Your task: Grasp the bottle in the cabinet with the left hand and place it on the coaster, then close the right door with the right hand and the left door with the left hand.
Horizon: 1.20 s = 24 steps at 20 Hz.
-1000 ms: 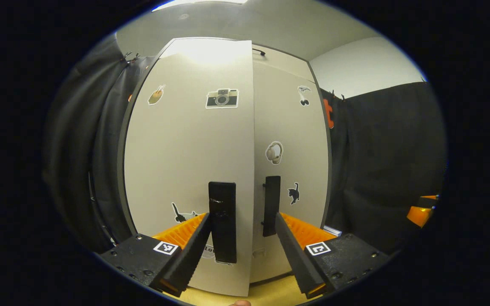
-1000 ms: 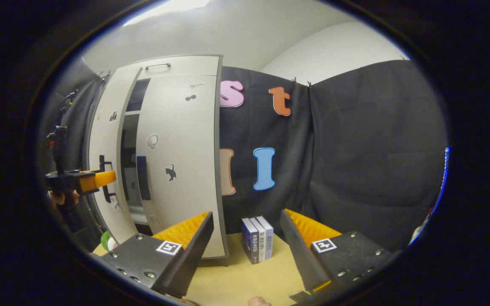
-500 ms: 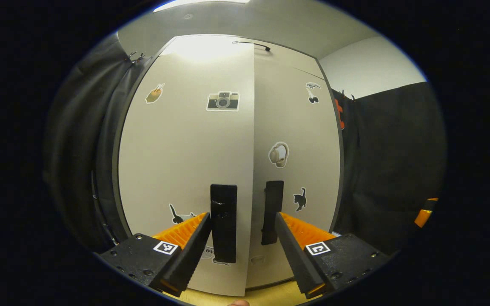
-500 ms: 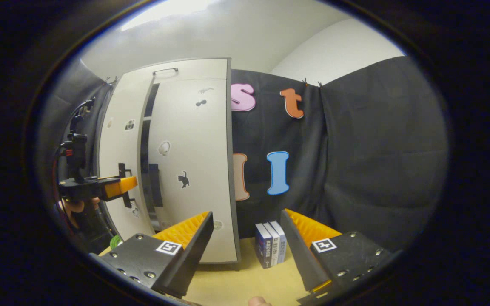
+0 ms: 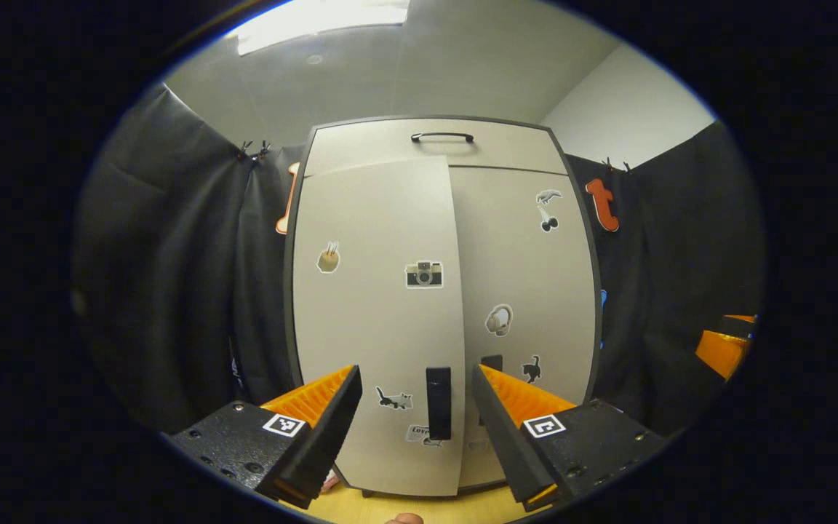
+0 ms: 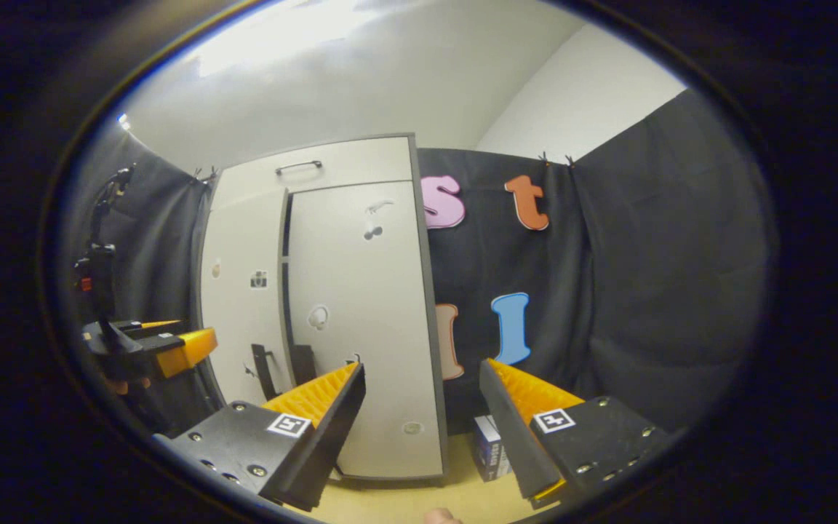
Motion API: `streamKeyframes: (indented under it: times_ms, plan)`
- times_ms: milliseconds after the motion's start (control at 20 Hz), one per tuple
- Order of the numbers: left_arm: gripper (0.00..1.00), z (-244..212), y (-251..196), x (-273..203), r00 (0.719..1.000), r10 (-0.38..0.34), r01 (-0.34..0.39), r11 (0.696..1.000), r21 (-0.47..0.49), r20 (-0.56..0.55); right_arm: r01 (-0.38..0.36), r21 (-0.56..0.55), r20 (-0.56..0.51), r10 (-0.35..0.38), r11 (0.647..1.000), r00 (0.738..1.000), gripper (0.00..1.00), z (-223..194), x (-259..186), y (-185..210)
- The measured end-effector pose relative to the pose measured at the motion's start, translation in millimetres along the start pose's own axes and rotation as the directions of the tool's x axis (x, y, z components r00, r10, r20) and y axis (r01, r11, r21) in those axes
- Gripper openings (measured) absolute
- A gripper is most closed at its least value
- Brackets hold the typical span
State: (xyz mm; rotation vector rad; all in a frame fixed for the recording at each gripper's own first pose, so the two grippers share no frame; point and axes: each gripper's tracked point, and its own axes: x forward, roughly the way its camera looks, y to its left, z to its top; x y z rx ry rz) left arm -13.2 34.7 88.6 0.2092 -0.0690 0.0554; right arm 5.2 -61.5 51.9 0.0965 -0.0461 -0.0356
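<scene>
Facing the cabinet (image 5: 448, 306), I held my left claw (image 5: 415, 415) released, clear of the left door (image 5: 379, 320), judging it nearly closed; my right claw (image 6: 423, 426) hung released too.

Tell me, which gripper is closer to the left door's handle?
Left. The left gripper faces the left door's handle between its open fingers; the right gripper is farther off, rightward.
</scene>
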Motion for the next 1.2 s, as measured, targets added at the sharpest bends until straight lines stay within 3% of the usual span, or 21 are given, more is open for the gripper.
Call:
streamKeyframes:
  times_ms: [250, 550, 850, 1200]
  plan:
    - [0.93, 15, -8, -30, 1.000, -0.015, 0.017, 0.998, -0.063, 0.027, -0.061, -0.034, -0.020, 0.060, 0.998, 0.998, 0.95, -11, 2, 23]
    - [0.94, 3, -8, -34, 1.000, -0.015, 0.015, 0.992, -0.123, 0.006, -0.065, -0.080, -0.053, 0.061, 0.995, 0.997, 0.95, -26, -1, 30]
    - [0.95, -16, -35, -25, 0.997, -0.062, 0.053, 0.984, -0.171, -0.045, -0.009, -0.096, -0.059, 0.004, 0.995, 0.998, 0.93, -30, -4, 3]
    - [0.94, -17, -98, -21, 0.991, -0.126, 0.116, 0.979, -0.166, -0.049, 0.042, -0.113, -0.060, -0.049, 0.993, 0.997, 0.96, -28, -9, -53]
